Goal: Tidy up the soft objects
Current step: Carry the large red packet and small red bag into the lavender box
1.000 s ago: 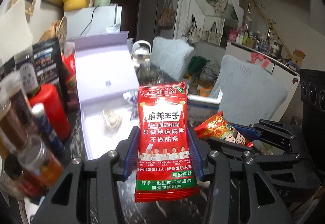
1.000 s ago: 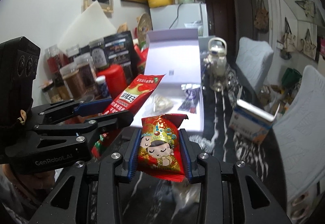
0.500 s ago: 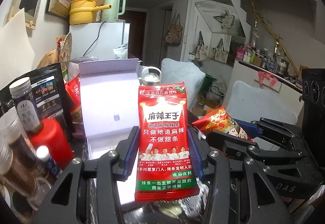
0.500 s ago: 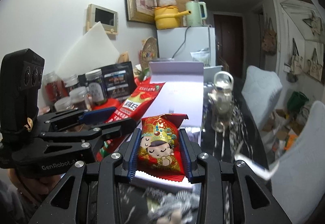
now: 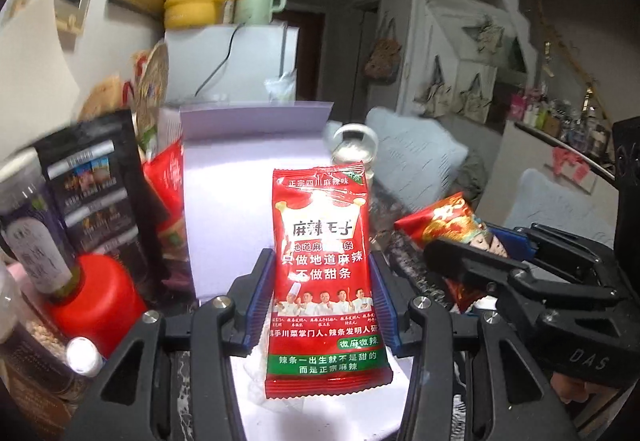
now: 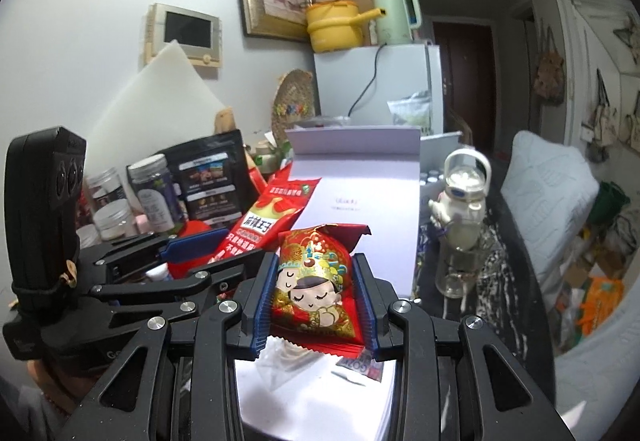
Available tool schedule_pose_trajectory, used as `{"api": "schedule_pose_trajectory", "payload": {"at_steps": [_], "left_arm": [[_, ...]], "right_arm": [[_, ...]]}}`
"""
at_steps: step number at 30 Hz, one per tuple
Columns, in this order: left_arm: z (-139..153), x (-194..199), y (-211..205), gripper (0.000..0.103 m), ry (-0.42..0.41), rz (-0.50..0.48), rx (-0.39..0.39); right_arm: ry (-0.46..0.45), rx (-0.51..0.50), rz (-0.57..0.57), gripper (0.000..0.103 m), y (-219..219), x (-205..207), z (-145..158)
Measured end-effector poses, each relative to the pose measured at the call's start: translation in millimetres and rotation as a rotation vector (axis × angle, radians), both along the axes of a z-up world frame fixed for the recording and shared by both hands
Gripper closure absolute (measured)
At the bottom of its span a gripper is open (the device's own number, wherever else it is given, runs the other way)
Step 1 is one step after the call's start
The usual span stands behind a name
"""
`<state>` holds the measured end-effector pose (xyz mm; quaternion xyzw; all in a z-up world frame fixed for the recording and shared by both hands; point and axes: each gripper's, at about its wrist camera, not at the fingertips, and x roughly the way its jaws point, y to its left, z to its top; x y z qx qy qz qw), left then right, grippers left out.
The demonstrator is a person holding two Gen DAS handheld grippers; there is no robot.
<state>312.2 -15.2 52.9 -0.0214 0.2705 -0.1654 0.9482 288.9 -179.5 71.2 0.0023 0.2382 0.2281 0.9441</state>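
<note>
Two snack packets carried toward the open white box

Left wrist view: the left gripper (image 5: 322, 295) pinches a tall red spicy-strip packet (image 5: 325, 273) by its side edges, so it stands upright with its printed face to the camera, above the near edge of the white box (image 5: 240, 209); the hold by the edges probably keeps the soft pack flat for laying down. Right wrist view: the right gripper (image 6: 316, 299) is clamped on a shorter red cartoon-print snack packet (image 6: 314, 291), likewise by its sides, over the box's near edge, with the lid raised at the far edge. Jars crowd the box's left side; a glass kettle (image 6: 460, 225) stands off its right edge.
</note>
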Motion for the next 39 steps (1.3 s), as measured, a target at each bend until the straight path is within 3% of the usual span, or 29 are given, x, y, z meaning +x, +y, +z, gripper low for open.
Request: {"api": "schedule_pose_trajectory", "payload": {"at_steps": [14, 20, 28, 39], "left_arm": [[-64.7, 55.7, -5.0, 0.057, 0.197, 0.058, 0.079], [-89.1, 71.5, -6.2, 0.057, 0.299, 0.057, 0.080], [-111.4, 84.2, -4.6, 0.057, 0.386, 0.066, 0.095], [-126.5, 97.1, -10.2, 0.056, 0.471, 0.095, 0.159]], "right_arm": [[0.169, -0.033, -0.014, 0.067, -3.4, 51.4, -52.3], [0.293, 0.002, 0.016, 0.067, -5.0, 75.8, -82.7], [0.389, -0.009, 0.004, 0.067, -6.4, 93.9, -115.1], [0.455, -0.067, -0.048, 0.066, -9.1, 108.0, -138.4]]}}
